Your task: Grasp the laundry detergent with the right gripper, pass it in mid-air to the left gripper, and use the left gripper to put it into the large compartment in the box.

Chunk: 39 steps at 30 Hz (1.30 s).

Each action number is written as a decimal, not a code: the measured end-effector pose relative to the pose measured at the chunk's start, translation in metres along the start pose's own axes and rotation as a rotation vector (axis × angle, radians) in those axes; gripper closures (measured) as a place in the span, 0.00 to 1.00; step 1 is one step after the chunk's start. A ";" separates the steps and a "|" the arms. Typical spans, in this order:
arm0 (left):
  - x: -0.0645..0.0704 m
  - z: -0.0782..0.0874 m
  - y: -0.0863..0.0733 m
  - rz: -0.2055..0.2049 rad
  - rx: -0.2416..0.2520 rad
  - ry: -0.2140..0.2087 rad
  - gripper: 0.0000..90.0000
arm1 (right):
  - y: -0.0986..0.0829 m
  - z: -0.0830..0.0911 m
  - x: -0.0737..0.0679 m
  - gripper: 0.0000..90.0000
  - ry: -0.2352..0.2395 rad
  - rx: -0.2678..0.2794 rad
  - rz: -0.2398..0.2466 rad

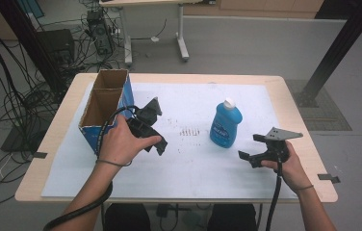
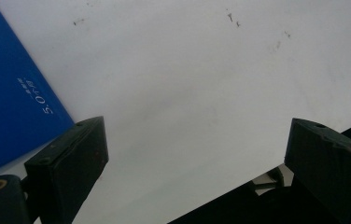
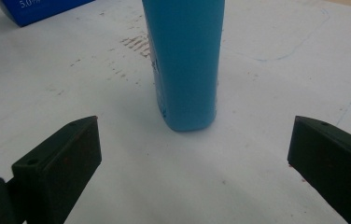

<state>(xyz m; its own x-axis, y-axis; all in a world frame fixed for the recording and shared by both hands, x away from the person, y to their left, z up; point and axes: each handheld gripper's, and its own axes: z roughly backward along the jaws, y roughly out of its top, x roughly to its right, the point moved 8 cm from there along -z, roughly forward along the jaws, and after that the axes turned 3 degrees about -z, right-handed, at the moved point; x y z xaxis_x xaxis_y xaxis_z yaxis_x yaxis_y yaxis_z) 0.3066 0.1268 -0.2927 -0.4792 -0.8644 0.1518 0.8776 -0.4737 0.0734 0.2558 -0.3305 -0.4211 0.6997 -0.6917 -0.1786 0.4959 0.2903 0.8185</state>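
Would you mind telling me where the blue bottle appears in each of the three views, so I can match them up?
High view: the blue bottle stands upright right of centre on the white sheet.
Left gripper view: not in it.
Right gripper view: its lower body fills top centre, ahead of the open jaws.
Shared landmark: the blue cardboard box, seen at left and at top left.
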 end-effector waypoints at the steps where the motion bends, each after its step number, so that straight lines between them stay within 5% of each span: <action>1: 0.000 0.000 0.000 0.000 -0.004 -0.001 0.07 | 0.000 -0.001 0.000 0.02 0.002 0.004 -0.001; 39: 0.000 0.000 -0.002 0.006 -0.002 -0.005 0.07 | 0.003 -0.026 0.002 0.03 0.034 0.077 0.027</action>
<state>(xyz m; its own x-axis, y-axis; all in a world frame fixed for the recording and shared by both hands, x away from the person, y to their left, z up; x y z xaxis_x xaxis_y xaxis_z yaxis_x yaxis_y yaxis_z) 0.3047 0.1273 -0.2933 -0.4738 -0.8664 0.1576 0.8805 -0.4687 0.0707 0.2726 -0.3139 -0.4336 0.7296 -0.6615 -0.1733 0.4366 0.2555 0.8626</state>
